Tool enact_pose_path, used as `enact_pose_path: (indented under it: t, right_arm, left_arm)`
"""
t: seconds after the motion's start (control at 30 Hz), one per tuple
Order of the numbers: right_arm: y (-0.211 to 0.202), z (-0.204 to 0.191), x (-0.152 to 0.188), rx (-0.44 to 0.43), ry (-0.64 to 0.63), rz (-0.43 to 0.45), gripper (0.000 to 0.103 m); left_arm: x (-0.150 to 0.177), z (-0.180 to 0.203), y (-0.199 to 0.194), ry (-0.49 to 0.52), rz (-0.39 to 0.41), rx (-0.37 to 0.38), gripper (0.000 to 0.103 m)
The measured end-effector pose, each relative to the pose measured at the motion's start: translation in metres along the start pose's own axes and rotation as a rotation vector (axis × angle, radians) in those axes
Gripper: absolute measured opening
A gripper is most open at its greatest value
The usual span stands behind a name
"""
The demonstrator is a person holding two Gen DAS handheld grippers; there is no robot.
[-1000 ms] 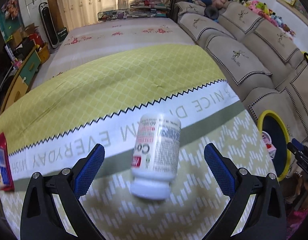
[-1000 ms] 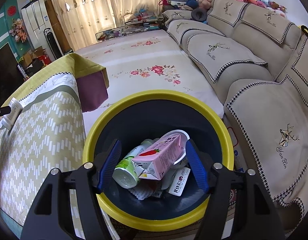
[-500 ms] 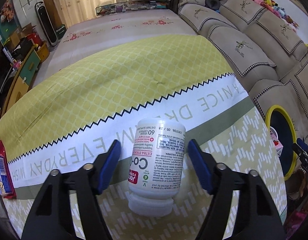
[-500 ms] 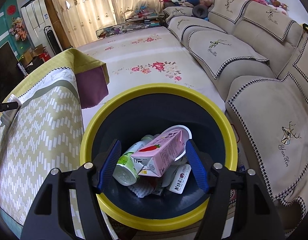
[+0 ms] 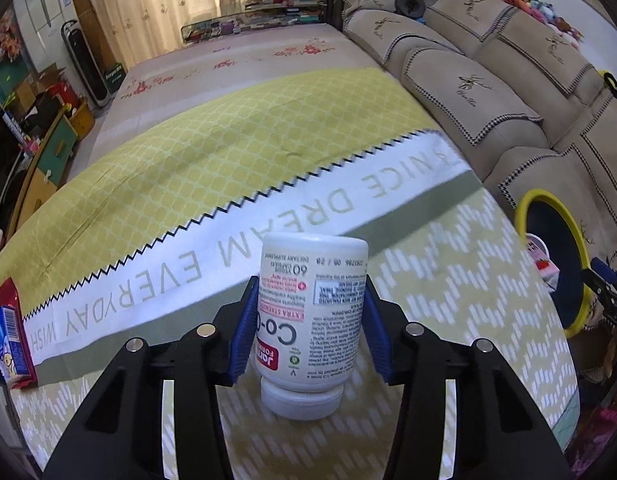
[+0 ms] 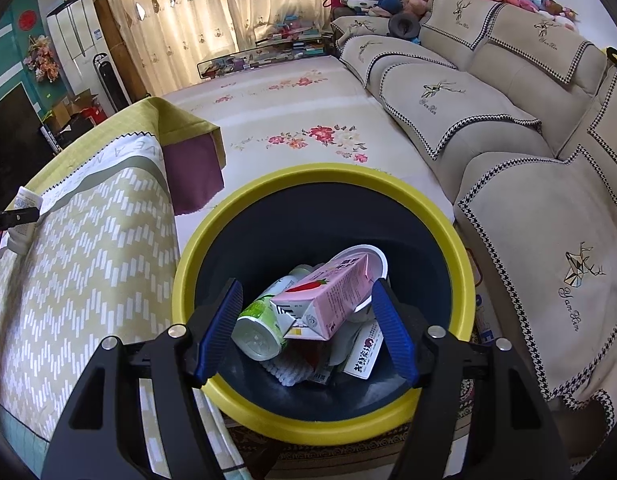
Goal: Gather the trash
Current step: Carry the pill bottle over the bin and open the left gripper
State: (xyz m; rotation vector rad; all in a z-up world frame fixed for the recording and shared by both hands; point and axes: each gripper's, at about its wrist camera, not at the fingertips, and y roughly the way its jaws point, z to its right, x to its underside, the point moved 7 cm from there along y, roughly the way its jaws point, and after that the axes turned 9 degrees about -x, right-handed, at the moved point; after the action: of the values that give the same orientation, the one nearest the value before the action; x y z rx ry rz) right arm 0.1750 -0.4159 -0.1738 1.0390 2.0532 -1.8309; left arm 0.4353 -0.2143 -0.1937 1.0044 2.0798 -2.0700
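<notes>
Left wrist view: left hand-held gripper [image 5: 306, 330] pinching the white supplement bottle [image 5: 310, 320], blue pads flat against its label on both sides. Bottle upside down, cap resting on or just above the patterned cloth of the table [image 5: 448, 280]; contact not certain. A second earlier, pads spread wide with the bottle lying free between them; half a second earlier, half closed. Red-and-blue packet [image 5: 10, 336] at the table's left edge, well apart. Yellow-rimmed bin [image 5: 548, 200] visible beyond the table's right edge, beside the sofa [image 5: 488, 92].

Right wrist view: right hand-held gripper [image 6: 306, 332] spread, holding nothing, poised above the bin [image 6: 324, 172]. Pink carton [image 6: 328, 300], green-labelled can [image 6: 260, 320] and other wrappers already inside. Framing nearly unchanged across the second. Bottle [image 6: 24, 212] seen far left on the table.

Step in hand: grasp of the bottle, judged complete. Next move: lift, carry rightward over the rim, release above the bin.
</notes>
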Motion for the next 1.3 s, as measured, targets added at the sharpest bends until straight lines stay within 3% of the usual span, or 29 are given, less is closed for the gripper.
enact_pose_path:
  t: [0.63, 0.87, 1.07, 1.3]
  right_arm:
    - [-0.039, 0.011, 0.024, -0.016, 0.029, 0.043, 0.064]
    - [-0.051, 0.025, 0.030, -0.016, 0.054, 0.065, 0.064]
    - [-0.062, 0.048, 0.036, -0.004, 0.096, 0.086, 0.064]
    - [-0.073, 0.085, 0.048, 0.015, 0.163, 0.098, 0.064]
  left_arm:
    - [0.044, 0.078, -0.119, 0.125, 0.161, 0.131, 0.047]
    - [0.043, 0.138, -0.151, 0.224, 0.193, 0.206, 0.047]
    - [0.025, 0.208, -0.149, 0.310, 0.187, 0.279, 0.047]
    - [0.001, 0.292, -0.113, 0.380, 0.143, 0.310, 0.047]
